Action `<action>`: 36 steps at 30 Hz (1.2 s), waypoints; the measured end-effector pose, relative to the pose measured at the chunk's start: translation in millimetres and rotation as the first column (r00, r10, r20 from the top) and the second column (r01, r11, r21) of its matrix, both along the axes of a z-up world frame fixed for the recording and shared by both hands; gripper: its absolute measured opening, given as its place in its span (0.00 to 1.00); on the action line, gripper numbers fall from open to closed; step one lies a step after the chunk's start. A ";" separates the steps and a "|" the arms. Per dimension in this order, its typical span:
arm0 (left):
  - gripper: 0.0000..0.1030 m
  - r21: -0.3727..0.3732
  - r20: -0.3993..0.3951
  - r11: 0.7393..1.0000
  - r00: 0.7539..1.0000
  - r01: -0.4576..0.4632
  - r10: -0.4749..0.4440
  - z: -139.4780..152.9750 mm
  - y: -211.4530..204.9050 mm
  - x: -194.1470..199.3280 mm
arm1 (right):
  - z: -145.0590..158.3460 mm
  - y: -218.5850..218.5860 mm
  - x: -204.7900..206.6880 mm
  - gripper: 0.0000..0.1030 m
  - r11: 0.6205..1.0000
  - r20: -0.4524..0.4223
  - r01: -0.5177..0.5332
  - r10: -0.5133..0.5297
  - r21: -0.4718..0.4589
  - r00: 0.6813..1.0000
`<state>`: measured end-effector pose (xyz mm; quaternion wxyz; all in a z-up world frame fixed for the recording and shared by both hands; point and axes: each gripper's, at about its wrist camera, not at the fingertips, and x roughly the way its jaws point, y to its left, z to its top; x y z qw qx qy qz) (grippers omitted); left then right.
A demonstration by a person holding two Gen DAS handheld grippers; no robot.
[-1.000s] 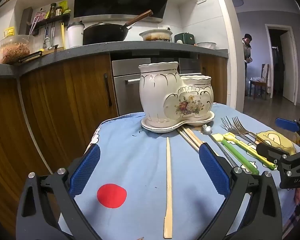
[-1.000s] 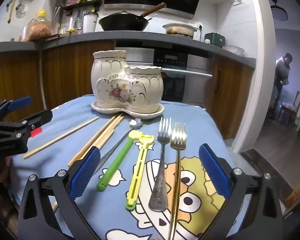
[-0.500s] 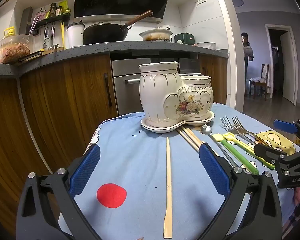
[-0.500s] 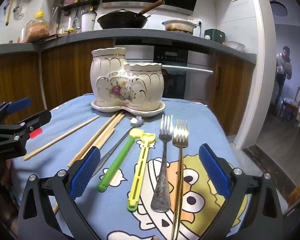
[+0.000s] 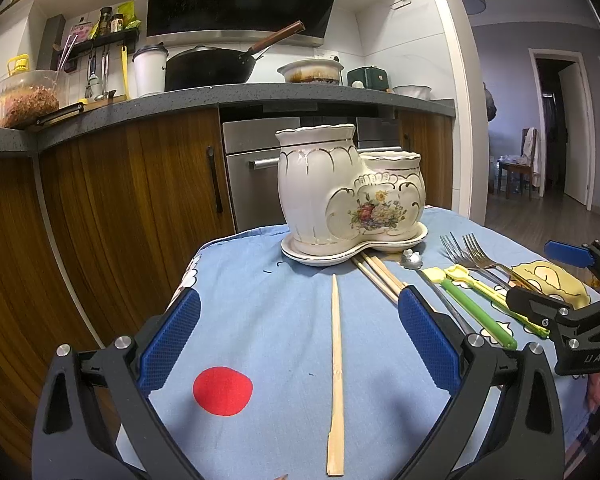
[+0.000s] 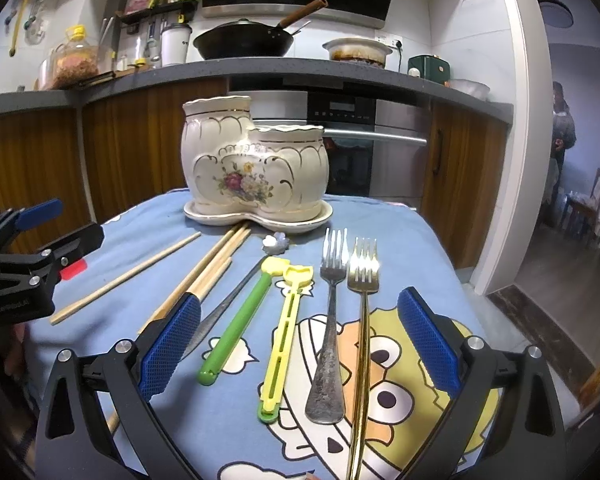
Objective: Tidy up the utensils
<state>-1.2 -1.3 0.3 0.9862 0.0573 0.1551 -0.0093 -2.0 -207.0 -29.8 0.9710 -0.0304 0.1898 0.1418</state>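
Observation:
A white floral ceramic utensil holder [image 5: 350, 192] [image 6: 252, 168] with two cups stands on its saucer at the table's far side. A single chopstick [image 5: 335, 368] lies between the open fingers of my left gripper [image 5: 296, 344]. Several more chopsticks [image 6: 208, 272], a grey spoon [image 6: 236, 300], a green-handled utensil [image 6: 240, 320], a yellow utensil [image 6: 284, 336], a silver fork [image 6: 330, 320] and a gold fork [image 6: 362, 332] lie on the cloth. My right gripper [image 6: 300, 344] is open and empty above the forks and the yellow utensil.
The table is covered with a blue cartoon cloth [image 5: 260, 300] with a red spot [image 5: 222, 390]. Wooden kitchen cabinets [image 5: 120, 200] and an oven [image 6: 360, 148] stand behind. A person stands in the doorway at the right [image 6: 562, 128].
The right gripper has drifted slightly forward and lower over the forks. The left gripper has barely moved. Nothing was picked up.

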 end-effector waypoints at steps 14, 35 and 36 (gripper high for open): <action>0.95 -0.025 -0.014 1.000 1.000 -0.002 0.002 0.2 3.5 2.2 | 5.1 -1.5 -9.7 0.95 0.999 0.021 -0.017 0.017 0.031 1.000; 0.95 -0.024 -0.016 1.000 1.000 0.004 -0.004 -0.1 1.9 0.5 | 6.6 -1.7 -12.6 0.95 0.999 0.023 -0.030 0.029 0.037 0.999; 0.95 -0.026 -0.016 1.000 1.000 0.004 -0.005 -0.1 2.2 0.4 | 6.6 -1.8 -12.8 0.95 0.999 0.023 -0.030 0.029 0.038 0.999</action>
